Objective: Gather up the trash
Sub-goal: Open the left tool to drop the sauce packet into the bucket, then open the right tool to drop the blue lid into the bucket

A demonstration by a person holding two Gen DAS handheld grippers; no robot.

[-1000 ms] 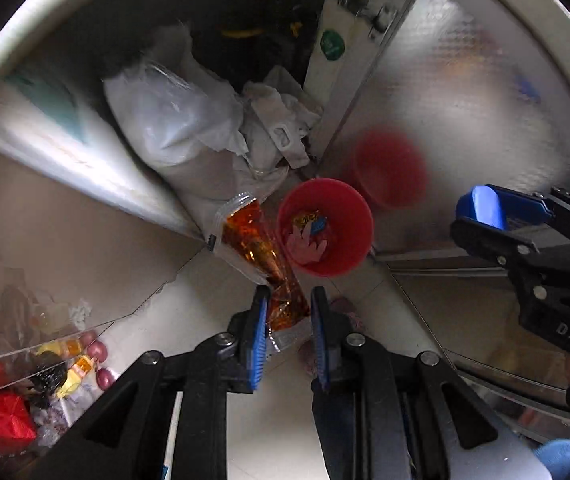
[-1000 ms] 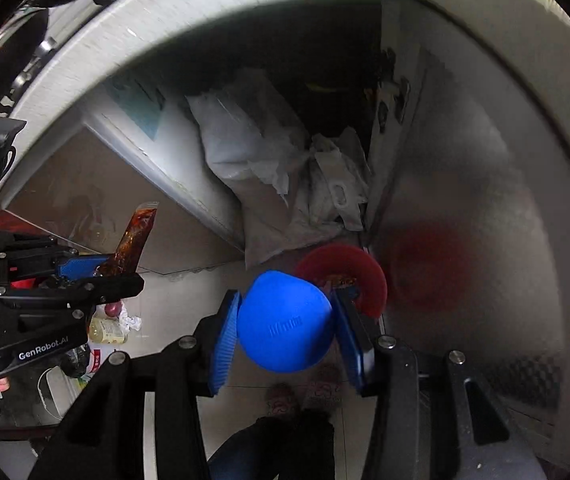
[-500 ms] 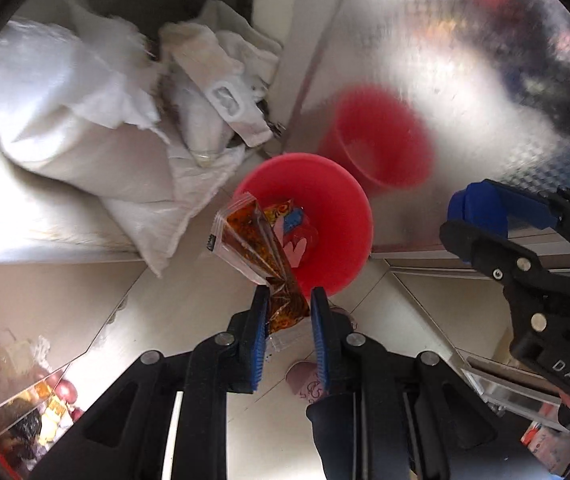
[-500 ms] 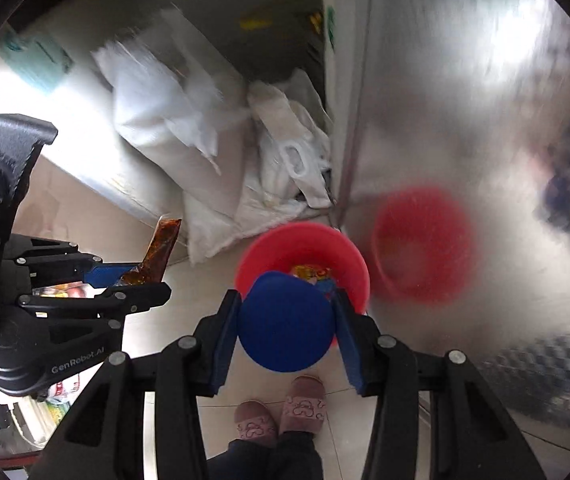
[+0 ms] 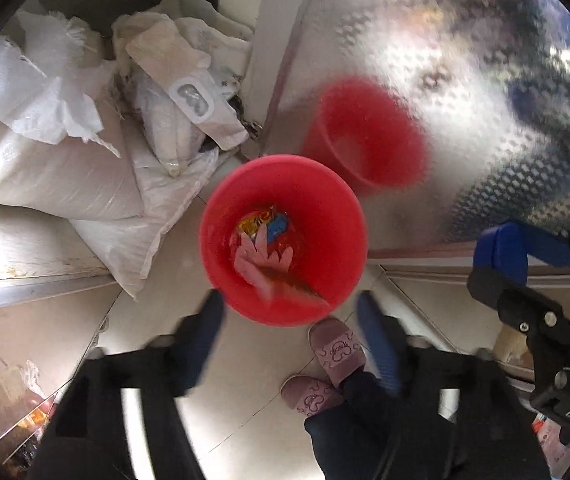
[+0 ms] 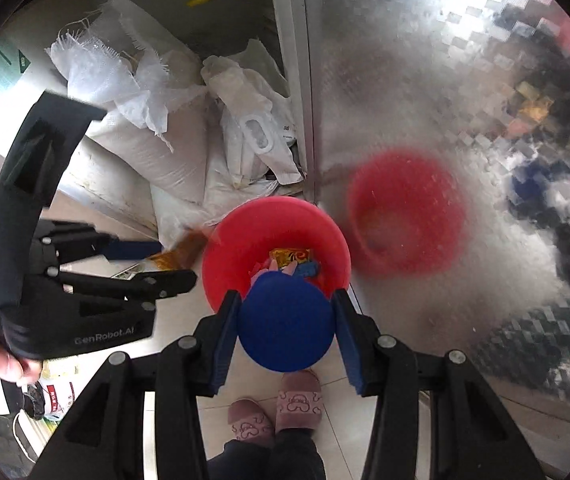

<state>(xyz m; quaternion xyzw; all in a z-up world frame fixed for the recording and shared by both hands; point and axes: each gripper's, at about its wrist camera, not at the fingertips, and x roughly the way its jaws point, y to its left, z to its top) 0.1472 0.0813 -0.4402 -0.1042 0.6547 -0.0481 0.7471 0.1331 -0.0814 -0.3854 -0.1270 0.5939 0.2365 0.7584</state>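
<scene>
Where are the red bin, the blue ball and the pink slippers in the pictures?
red bin [image 5: 337,216]: left wrist view, bare inner wall on the right.
blue ball [image 6: 285,322]: right wrist view, middle of its front surface.
pink slippers [image 6: 299,402]: right wrist view, top of the right-hand slipper.

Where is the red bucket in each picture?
Left wrist view: the red bucket sits in the middle, just above the open left claw.
Right wrist view: it sits at centre, partly behind the blue ball held in the right claw.
Shared landmark: the pink slippers below it.
</scene>
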